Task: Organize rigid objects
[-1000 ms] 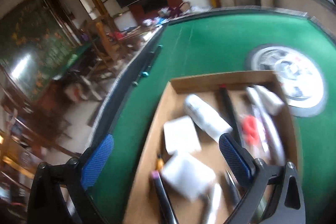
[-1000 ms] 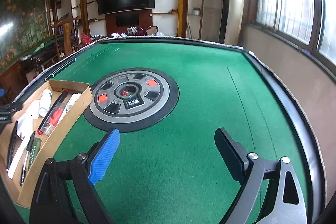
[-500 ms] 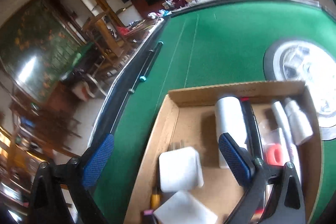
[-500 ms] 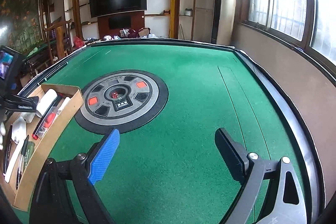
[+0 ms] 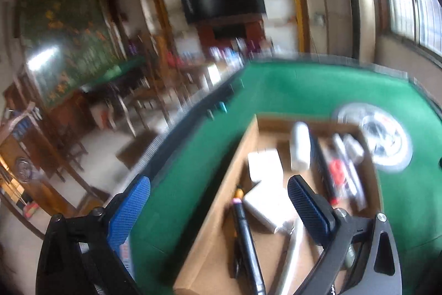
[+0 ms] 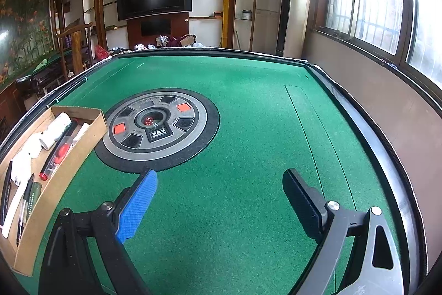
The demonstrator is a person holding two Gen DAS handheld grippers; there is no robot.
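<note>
**Both grippers empty, items gathered in cardboard box**

Nearest, in the left wrist view: left gripper [image 5: 218, 201] spread wide, holding nothing, tilted above the near end of a shallow cardboard box [image 5: 250, 134]. Blue finger [image 5: 129, 212] out over green felt beside the box's left wall; black finger over the box interior. Blurred picture, fine detail uncertain. Between and just beyond the fingers: a black pen [image 5: 247, 237], white blocks [image 5: 265, 165], then a white cylinder [image 5: 300, 145] toward the far wall. Right of the black finger: a long dark stick and a clear packet with a red part [image 5: 337, 175]. Contents lying lengthwise, side by side, probably laid that way to fit the narrow box.

In the right wrist view: right gripper [image 6: 219, 198] likewise wide apart and empty, poised over bare felt, well right of the box. Beyond its fingers, a round grey console [image 6: 158, 126] set into the mahjong table [image 6: 262, 107], with a red die at its centre. No loose items visible on the felt, so sorting likely nearly finished.
</note>
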